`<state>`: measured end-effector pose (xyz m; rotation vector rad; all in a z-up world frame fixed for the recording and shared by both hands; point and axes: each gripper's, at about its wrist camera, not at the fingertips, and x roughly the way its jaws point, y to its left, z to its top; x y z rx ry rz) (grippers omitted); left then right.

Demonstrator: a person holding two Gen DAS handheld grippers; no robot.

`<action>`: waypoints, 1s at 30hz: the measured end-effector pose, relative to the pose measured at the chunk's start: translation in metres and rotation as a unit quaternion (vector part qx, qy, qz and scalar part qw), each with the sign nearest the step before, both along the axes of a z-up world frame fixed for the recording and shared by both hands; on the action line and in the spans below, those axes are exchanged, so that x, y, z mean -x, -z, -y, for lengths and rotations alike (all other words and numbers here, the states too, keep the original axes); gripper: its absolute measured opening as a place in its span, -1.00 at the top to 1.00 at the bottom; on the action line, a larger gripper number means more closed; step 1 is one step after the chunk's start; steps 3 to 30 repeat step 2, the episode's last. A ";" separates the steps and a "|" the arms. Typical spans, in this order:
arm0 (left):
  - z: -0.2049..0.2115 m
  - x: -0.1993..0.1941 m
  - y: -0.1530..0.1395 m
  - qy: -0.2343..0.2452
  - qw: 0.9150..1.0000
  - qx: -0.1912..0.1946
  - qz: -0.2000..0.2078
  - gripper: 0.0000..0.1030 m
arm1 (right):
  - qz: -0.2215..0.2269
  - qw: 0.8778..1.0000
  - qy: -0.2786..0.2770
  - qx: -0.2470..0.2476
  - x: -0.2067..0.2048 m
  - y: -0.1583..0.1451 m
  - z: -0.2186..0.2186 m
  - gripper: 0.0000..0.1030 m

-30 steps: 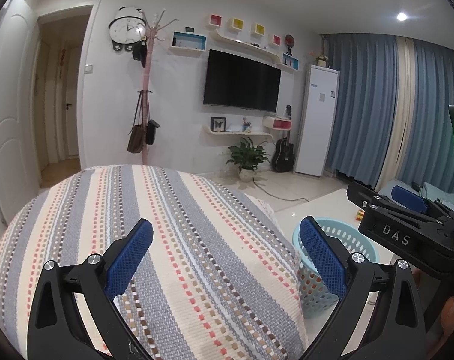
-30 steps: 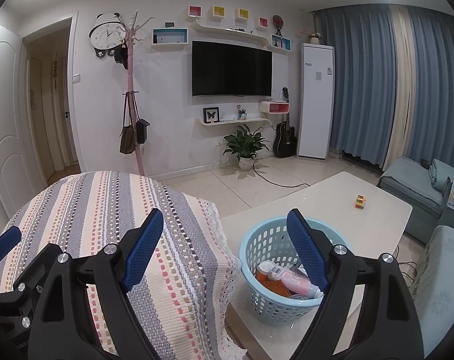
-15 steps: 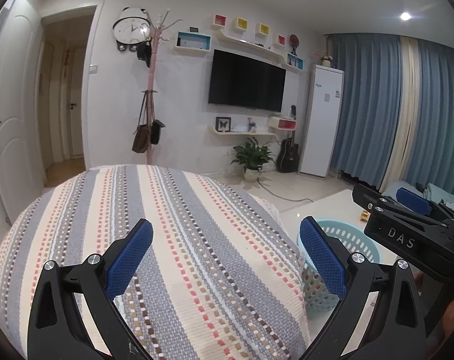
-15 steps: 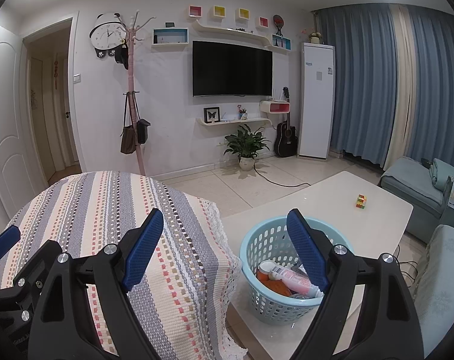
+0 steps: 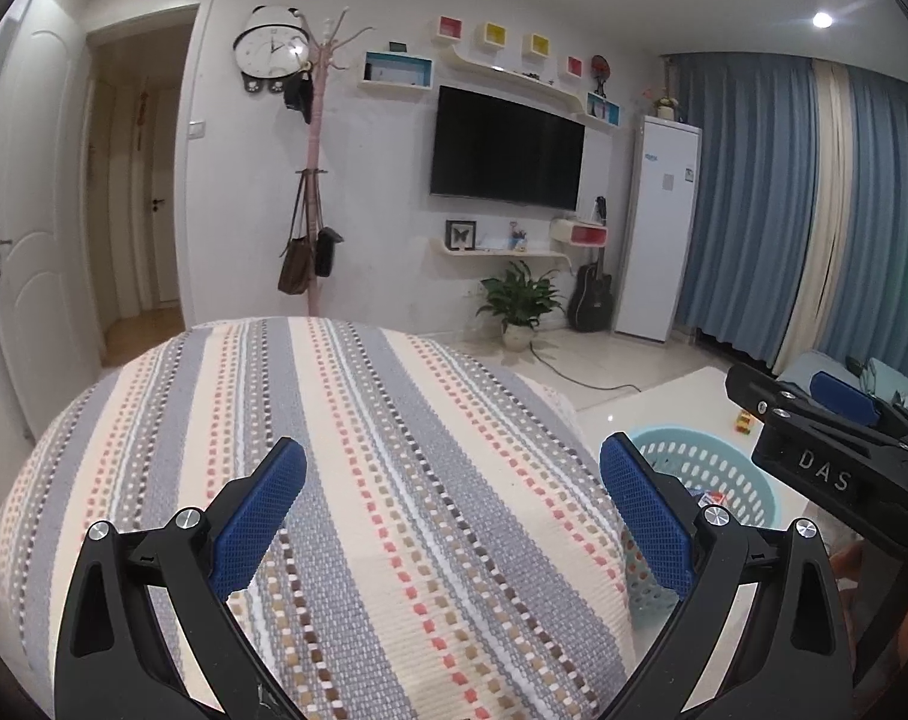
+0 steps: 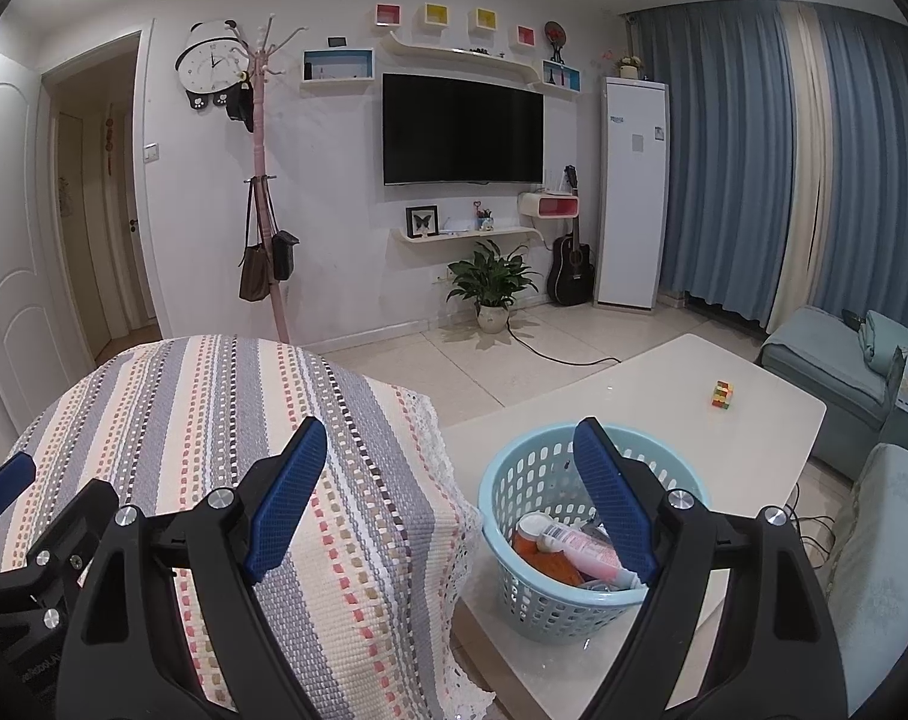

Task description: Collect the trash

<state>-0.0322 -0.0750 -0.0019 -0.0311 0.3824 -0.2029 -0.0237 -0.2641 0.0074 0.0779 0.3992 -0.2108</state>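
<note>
Left gripper (image 5: 451, 501) and right gripper (image 6: 451, 480), both spread and empty, above a striped cloth (image 6: 214, 408) beside a blue laundry-style basket (image 6: 550, 600) holding a pink tube (image 6: 580, 546).

In your left wrist view, the white letters "DAS" stand on the black body of the right gripper (image 5: 844, 402), at the right edge; the clock (image 5: 272, 51) on the wall bears a dial with numerals too small for you to read; the tall white air conditioner (image 5: 658, 228) carries a small blue logo and a label, neither legible; the pink tube (image 6: 580, 549) in the basket (image 6: 514, 594) shows a barcode-like print, unreadable.
</note>
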 end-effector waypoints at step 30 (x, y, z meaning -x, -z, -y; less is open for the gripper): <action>0.001 0.001 0.000 -0.002 1.000 -0.005 0.002 -0.85 | -0.002 1.000 0.001 -0.001 -0.002 0.001 0.000 -0.55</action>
